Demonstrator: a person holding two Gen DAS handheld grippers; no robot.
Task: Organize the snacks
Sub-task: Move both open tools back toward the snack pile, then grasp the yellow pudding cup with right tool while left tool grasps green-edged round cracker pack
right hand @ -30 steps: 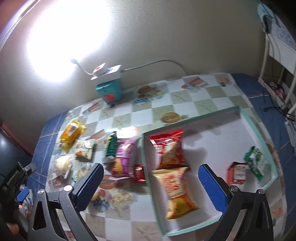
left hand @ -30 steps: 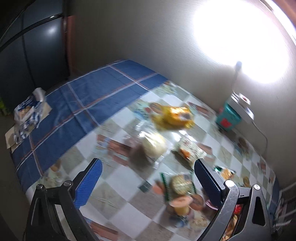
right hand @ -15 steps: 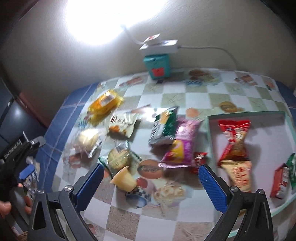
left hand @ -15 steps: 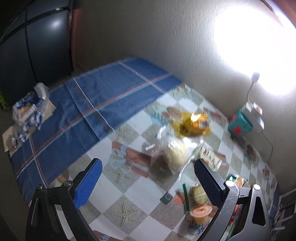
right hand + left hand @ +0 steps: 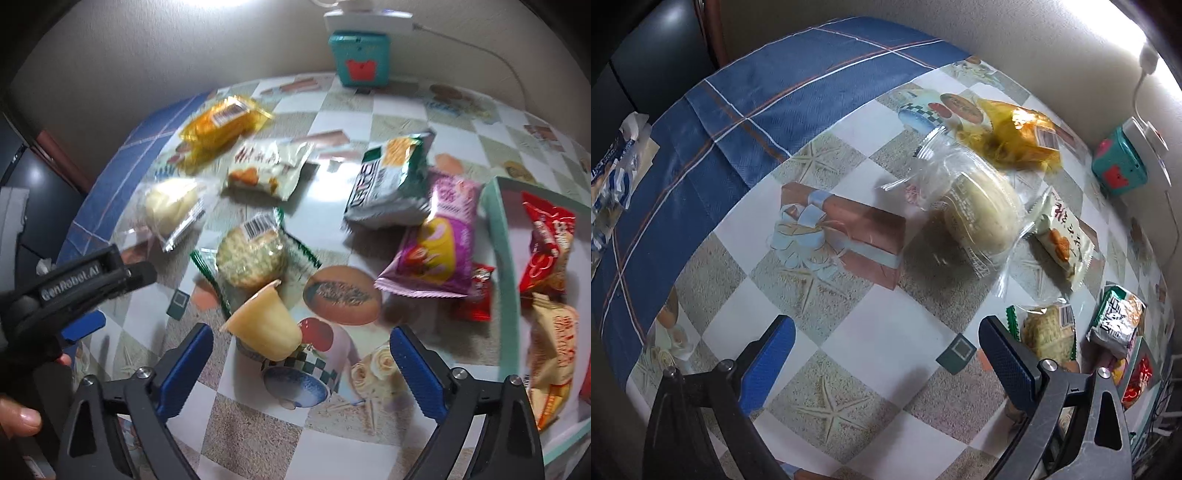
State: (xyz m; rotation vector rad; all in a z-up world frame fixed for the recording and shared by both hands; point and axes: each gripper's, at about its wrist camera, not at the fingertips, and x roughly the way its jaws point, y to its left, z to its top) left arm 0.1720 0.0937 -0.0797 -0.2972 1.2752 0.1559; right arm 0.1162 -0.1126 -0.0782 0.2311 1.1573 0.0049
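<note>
- With both pairs of fingers spread wide and holding nothing, I judge I am at the reach step: choosing the next loose snack to carry to the tray (image 5: 503, 258).
- My left gripper (image 5: 886, 349) hangs over bare counter (image 5: 871, 347); the bun (image 5: 979, 218) in its clear wrapper lies ahead, slightly right of my centre line, well apart from the pads.
- Beyond the bun, against the far wall, is the yellow pack (image 5: 1015, 138); to its right lie the white pack (image 5: 1062, 236) and, nearer, the round cake (image 5: 1047, 332) beside my right pad.
- My right gripper (image 5: 301, 354) is lower and closer to its target: the jelly cup (image 5: 264, 326) lies tipped on its side, just between the pads and a little left of centre.
- Right of the cup, the green pack (image 5: 391, 184) overlaps the pink pack (image 5: 436, 236), and a small red pack (image 5: 476, 295) lies against the tray's left wall.
- The tray sits on the right and already holds a red bag (image 5: 550, 247) and an orange bag (image 5: 554, 358).
- Next, as I judge it, the right side should ease forward, centre on the cup's body and close gently; being tilted and smooth, it could roll or squirt out.
- The left would need to advance and shift right to straddle the bun, gripping the bun itself, since the loose film would slip.
</note>
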